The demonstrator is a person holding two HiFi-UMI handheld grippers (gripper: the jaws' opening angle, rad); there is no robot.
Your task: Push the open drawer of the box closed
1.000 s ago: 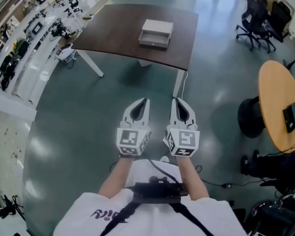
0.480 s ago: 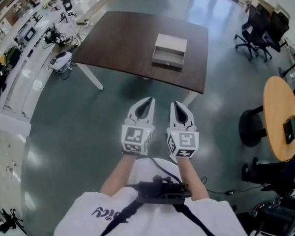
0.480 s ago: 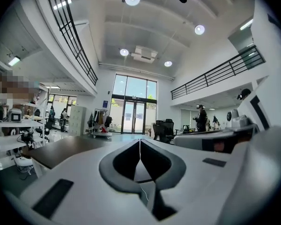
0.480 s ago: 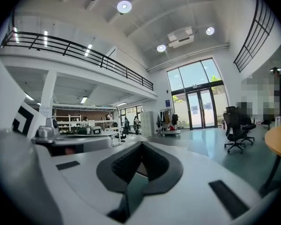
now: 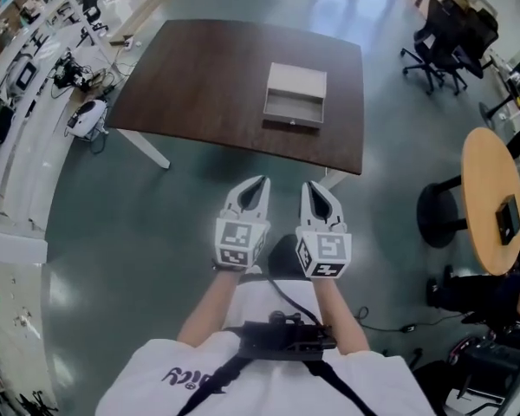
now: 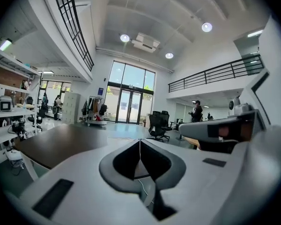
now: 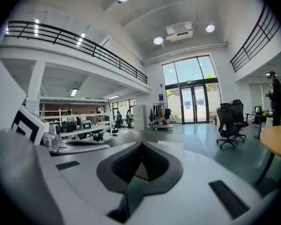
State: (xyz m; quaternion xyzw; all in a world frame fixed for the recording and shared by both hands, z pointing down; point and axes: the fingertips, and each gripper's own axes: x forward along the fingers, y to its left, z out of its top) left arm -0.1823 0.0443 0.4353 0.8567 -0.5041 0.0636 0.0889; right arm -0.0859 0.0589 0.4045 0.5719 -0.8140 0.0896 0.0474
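A pale grey box sits on a dark brown table, its drawer pulled out toward me with the inside showing. My left gripper and right gripper are held side by side over the floor, well short of the table's near edge, both pointing at the box. Each is shut with nothing between its tips. In the left gripper view the left gripper has its tips meeting, with the table low at the left. The right gripper likewise has its tips together.
Black office chairs stand at the far right. A round wooden table is on the right, shelving with equipment on the left. The green floor lies between me and the brown table. A cable runs on the floor.
The view has moved closer to the table and shifted, so the box now sits nearer the frame's middle. Both grippers stay shut and held as before.
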